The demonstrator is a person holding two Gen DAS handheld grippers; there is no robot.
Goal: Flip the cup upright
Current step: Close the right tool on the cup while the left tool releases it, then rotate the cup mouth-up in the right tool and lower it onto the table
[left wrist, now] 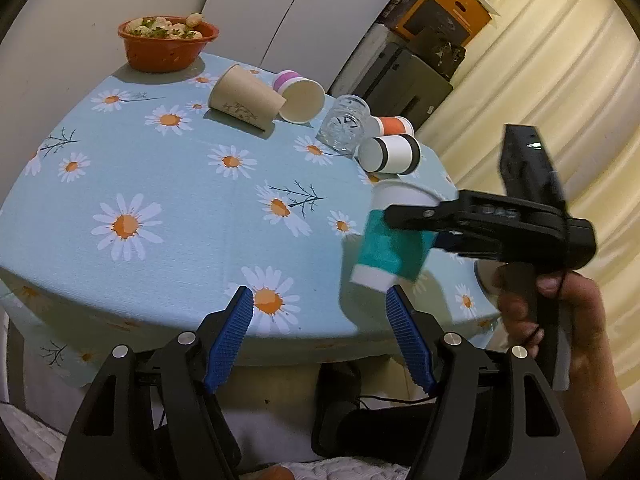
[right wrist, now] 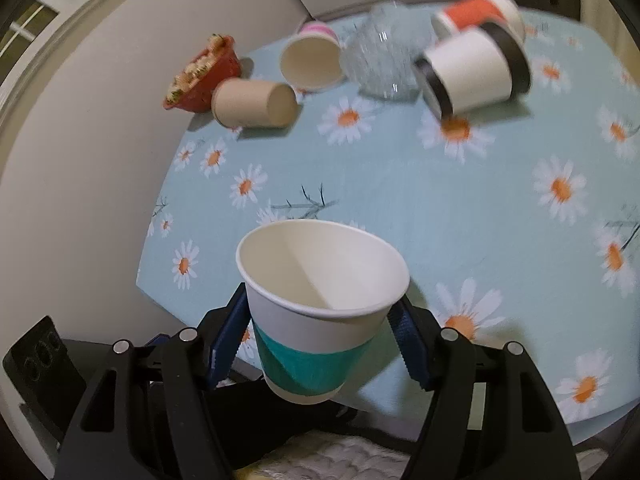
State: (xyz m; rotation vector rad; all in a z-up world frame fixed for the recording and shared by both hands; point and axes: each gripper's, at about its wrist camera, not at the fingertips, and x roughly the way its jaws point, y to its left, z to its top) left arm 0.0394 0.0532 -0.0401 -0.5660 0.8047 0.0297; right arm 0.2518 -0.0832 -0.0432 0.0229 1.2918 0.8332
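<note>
My right gripper [right wrist: 320, 332] is shut on a white paper cup with a teal band [right wrist: 316, 312], mouth up and slightly tilted, held above the table's near edge. In the left wrist view the same teal cup [left wrist: 390, 240] hangs in the right gripper [left wrist: 416, 220] above the table's right front. My left gripper [left wrist: 320, 312] is open and empty over the front edge of the daisy tablecloth [left wrist: 180, 200]. Several other cups lie on their sides at the back: a tan one [left wrist: 244, 98], a pink-banded one [left wrist: 300, 94], a black-banded one [left wrist: 390, 154] and an orange one [left wrist: 394, 125].
A clear glass [left wrist: 345, 125] lies among the cups. An orange bowl of food [left wrist: 167, 42] stands at the far left corner. Boxes and a dark cabinet [left wrist: 408, 80] stand behind the table, a curtain on the right.
</note>
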